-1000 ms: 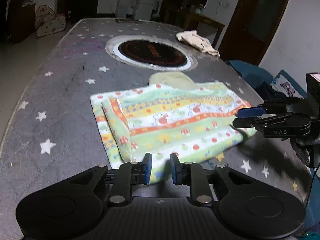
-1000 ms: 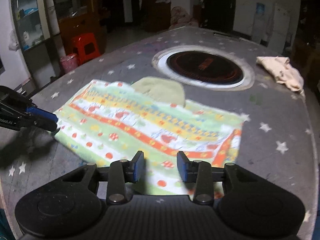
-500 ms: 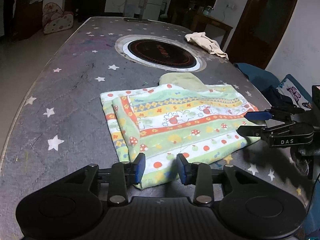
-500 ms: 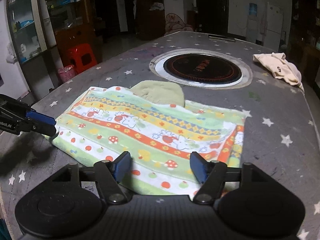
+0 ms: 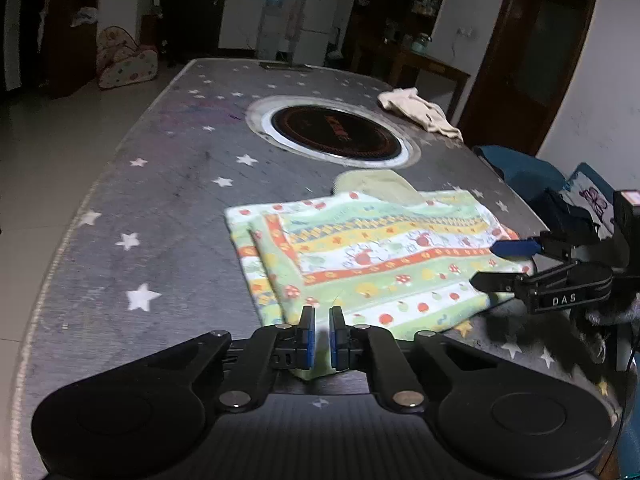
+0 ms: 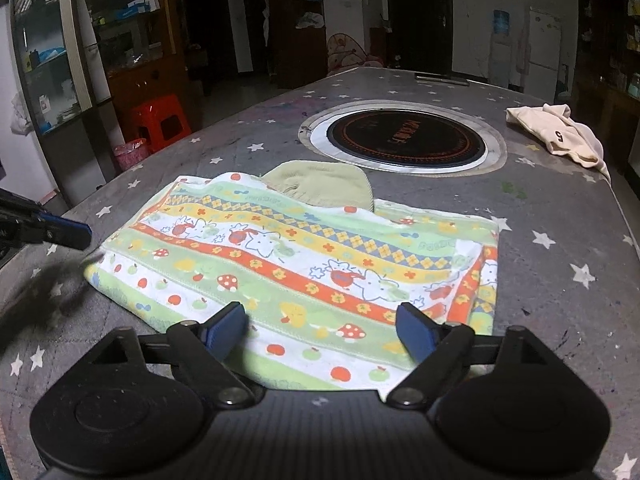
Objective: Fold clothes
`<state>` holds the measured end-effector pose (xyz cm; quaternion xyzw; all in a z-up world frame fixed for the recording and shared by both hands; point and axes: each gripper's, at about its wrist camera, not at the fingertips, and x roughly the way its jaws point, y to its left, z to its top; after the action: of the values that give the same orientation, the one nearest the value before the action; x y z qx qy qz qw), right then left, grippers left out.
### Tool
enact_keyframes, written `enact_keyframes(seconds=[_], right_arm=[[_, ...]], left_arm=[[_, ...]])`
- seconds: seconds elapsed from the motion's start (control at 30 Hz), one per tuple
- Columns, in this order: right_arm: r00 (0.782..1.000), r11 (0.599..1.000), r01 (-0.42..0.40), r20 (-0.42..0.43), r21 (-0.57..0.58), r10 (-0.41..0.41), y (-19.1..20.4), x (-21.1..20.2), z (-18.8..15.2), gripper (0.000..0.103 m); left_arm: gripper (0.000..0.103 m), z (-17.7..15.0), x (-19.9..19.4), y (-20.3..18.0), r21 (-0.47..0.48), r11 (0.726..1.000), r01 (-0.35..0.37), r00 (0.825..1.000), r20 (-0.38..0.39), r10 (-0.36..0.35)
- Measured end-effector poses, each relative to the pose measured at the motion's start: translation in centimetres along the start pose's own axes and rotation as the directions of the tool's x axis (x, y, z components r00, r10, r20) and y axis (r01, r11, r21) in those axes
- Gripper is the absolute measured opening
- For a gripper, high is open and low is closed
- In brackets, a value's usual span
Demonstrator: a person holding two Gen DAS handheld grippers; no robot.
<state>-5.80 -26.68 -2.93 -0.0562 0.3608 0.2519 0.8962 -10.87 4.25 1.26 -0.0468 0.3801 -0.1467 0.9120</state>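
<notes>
A folded garment (image 5: 380,260) (image 6: 312,256) with green, orange and yellow stripes and mushroom prints lies flat on the grey star-patterned table cover (image 5: 160,208). A plain green flap (image 6: 320,184) sticks out at its far edge. My left gripper (image 5: 322,320) is at the garment's near corner, its jaws closing with the cloth edge pinched between the blue pads. My right gripper (image 6: 322,320) hovers over the opposite near edge, its jaws opening wide with nothing gripped; the cloth lies beneath them. In the left wrist view, the right gripper (image 5: 486,264) is at the garment's right side.
A round black cooktop (image 5: 336,132) (image 6: 400,136) is set into the middle of the table. A crumpled cream garment (image 5: 420,112) (image 6: 560,136) lies at the far edge. A red stool (image 6: 160,120) and shelves stand beside the table; a blue seat (image 5: 520,168) is on the other side.
The left jaws widened, then shut on the garment's near corner. The right jaws spread steadily wider. The garment itself has stayed flat.
</notes>
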Motion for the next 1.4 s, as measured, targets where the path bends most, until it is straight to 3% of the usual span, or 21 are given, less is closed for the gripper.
enact_keyframes(seconds=[0.2, 0.4, 0.47, 0.5, 0.63, 0.7, 0.73, 0.77, 0.83, 1.0, 1.1, 1.2, 1.27, 1.4], right_arm=[[1.000, 1.000, -0.018, 0.005, -0.007, 0.018, 0.4, 0.4, -0.3, 0.100], [1.000, 1.000, -0.009, 0.023, -0.010, 0.009, 0.7, 0.7, -0.5, 0.103], [0.999, 1.000, -0.019, 0.031, -0.005, 0.019, 0.5, 0.6, -0.7, 0.103], [0.999, 1.000, -0.023, 0.037, -0.007, 0.023, 0.5, 0.6, -0.8, 0.103], [0.997, 1.000, -0.013, 0.075, -0.019, 0.015, 0.7, 0.5, -1.4, 0.103], [0.996, 1.000, -0.008, 0.084, -0.023, 0.010, 0.8, 0.5, -1.5, 0.103], [0.996, 1.000, -0.009, 0.084, -0.022, 0.011, 0.8, 0.5, -1.5, 0.103], [0.996, 1.000, -0.010, 0.085, -0.020, 0.012, 0.7, 0.5, -1.5, 0.103], [0.997, 1.000, -0.012, 0.081, -0.019, 0.013, 0.7, 0.5, -1.4, 0.103], [0.999, 0.998, 0.018, 0.037, -0.056, -0.016, 1.5, 0.5, -0.3, 0.103], [0.998, 0.995, 0.023, 0.055, -0.093, -0.018, 2.4, -0.3, 0.3, 0.103], [0.998, 0.990, -0.002, 0.054, -0.141, 0.010, 3.8, -0.8, 0.8, 0.101], [0.999, 0.985, -0.035, 0.035, -0.171, 0.041, 4.9, -0.9, 1.1, 0.095], [0.995, 0.967, -0.097, 0.000, -0.235, 0.100, 7.0, -0.9, 1.8, 0.090]], left_arm=[[0.007, 0.5, -2.5, 3.8, -0.079, 0.990, -0.119, 0.991, 0.046, 0.123], [0.010, 0.3, -4.8, 8.7, -0.167, 0.941, -0.295, 0.953, 0.027, 0.303], [0.013, 0.1, -5.9, 10.6, -0.193, 0.906, -0.376, 0.922, 0.024, 0.387], [0.020, -0.1, -6.5, 11.9, -0.222, 0.879, -0.421, 0.901, 0.010, 0.434], [0.049, -1.1, -8.2, 17.1, -0.338, 0.732, -0.591, 0.794, -0.086, 0.601], [0.052, -1.9, -8.6, 19.1, -0.359, 0.653, -0.667, 0.734, -0.165, 0.659], [0.054, -2.4, -8.7, 19.8, -0.368, 0.628, -0.686, 0.717, -0.193, 0.670], [0.055, -2.8, -8.9, 20.3, -0.388, 0.617, -0.685, 0.717, -0.211, 0.664], [0.056, -3.4, -9.2, 20.4, -0.426, 0.632, -0.647, 0.750, -0.210, 0.627], [0.060, -2.3, -8.4, 17.3, -0.414, 0.733, -0.540, 0.833, -0.143, 0.534], [0.071, -0.7, -7.5, 14.4, -0.381, 0.797, -0.470, 0.876, -0.088, 0.474], [0.074, 0.7, -6.5, 11.8, -0.325, 0.852, -0.411, 0.906, -0.045, 0.420], [0.078, 1.4, -5.3, 10.1, -0.294, 0.882, -0.369, 0.925, -0.028, 0.378], [0.082, 2.3, -3.2, 7.3, -0.237, 0.923, -0.303, 0.952, -0.027, 0.305]])
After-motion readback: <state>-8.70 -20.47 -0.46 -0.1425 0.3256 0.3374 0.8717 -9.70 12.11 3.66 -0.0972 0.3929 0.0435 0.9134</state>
